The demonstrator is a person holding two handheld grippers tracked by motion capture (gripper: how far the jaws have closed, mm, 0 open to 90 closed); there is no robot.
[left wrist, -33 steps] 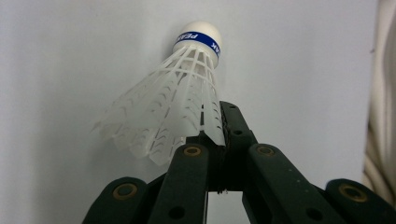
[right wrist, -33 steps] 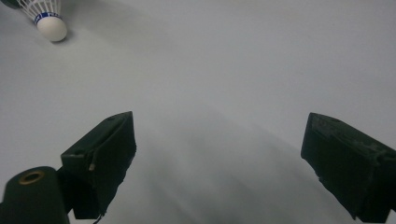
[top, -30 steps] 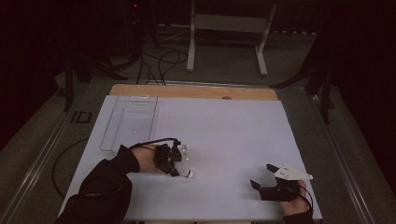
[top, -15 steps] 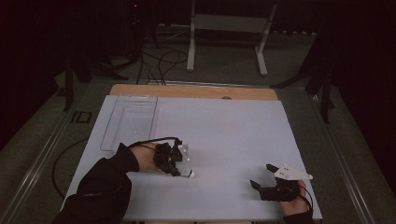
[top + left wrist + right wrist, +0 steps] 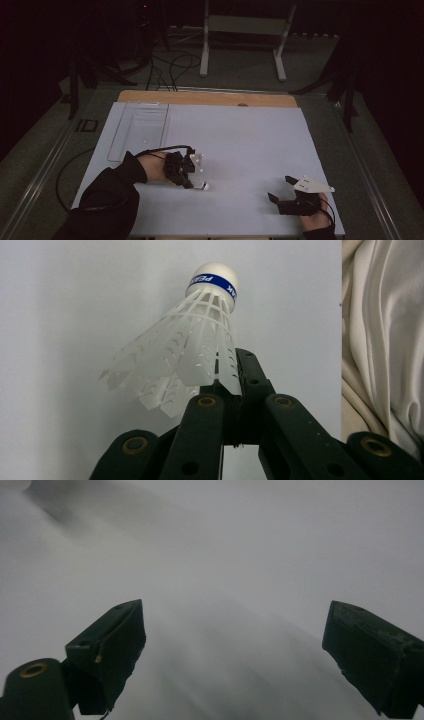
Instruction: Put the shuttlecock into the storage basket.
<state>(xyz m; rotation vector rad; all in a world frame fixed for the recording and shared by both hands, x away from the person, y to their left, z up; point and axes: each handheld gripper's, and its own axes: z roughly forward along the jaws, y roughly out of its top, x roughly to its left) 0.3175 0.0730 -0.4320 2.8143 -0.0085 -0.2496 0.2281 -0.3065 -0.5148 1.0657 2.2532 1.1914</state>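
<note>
A: Left gripper (image 5: 227,390)?
B: Clamped on the shuttlecock (image 5: 192,347), pinching the skirt edge. Cork points away along the jaws, so its long axis runs with the gripper.
A: Where is it?
B: Low over the table (image 5: 240,135), left-centre.
A: Right gripper (image 5: 235,650)?
B: Jaws wide, holding nothing, well apart from it.

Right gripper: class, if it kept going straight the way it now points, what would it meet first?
Probably just the white table top. The right gripper has its jaws wide apart with nothing between them, and ahead lies bare white surface; depth there is hard to judge.
</note>
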